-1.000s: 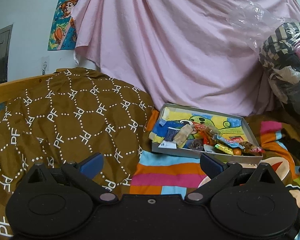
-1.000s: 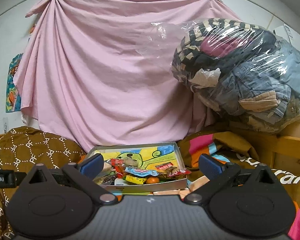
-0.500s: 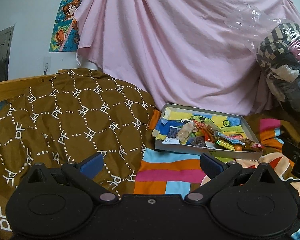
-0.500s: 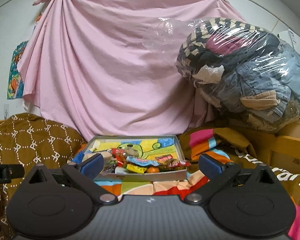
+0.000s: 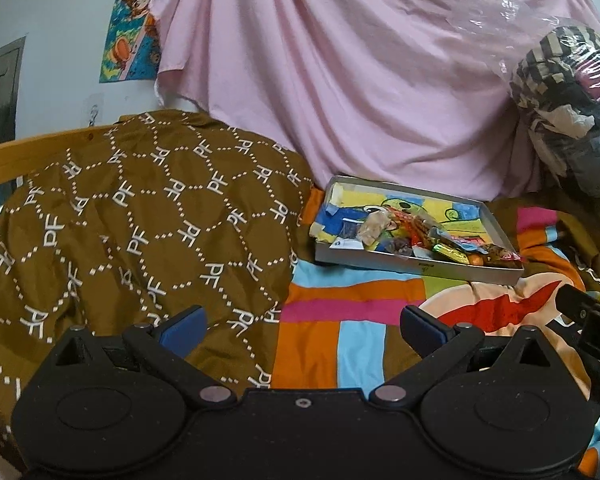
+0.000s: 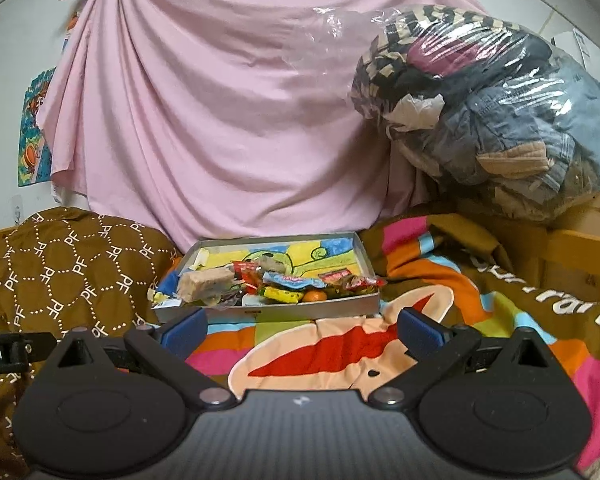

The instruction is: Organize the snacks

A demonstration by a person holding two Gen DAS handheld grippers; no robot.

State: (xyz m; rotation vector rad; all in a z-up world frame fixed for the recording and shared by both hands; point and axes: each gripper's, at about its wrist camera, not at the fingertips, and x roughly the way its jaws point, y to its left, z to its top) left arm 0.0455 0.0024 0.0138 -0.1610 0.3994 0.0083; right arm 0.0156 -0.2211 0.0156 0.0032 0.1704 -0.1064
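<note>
both views have pulled back and sunk a little over the last second, so the snack tray [image 6: 268, 308] now sits farther ahead and the bright patchwork blanket [image 6: 340, 356] fills more of the space between it and the cameras; nothing in the tray itself appears to have shifted; the left hand-held gripper [image 5: 302, 326] hangs low over the seam where the brown patterned quilt [image 5: 140, 216] meets the blanket, its blue-padded fingers spread wide with nothing between them; the right hand-held gripper [image 6: 302, 328] is likewise wide apart and empty, aimed straight at the near wall of the tray; the tray rests on the bed, up against the draped pink sheet [image 6: 220, 120], with the quilt just to its left and a clear bag of clothes [image 6: 492, 108] well off to the right; the snacks [image 6: 276, 284] lie heaped in a loose pile toward the near edge, a pale wrapped bar [image 6: 204, 282] at the left end of the heap, foil and plastic wrappers tangled in the middle, a small orange piece [image 6: 314, 296] near the front wall; the far half of the tray shows its cartoon lining bare; judging from this, no sorting has begun; the retreat reads as settling into a start pose, so the reach forward to a first wrapper is yet to come; the overlapping packets may drag neighbours along when one is lifted.
</note>
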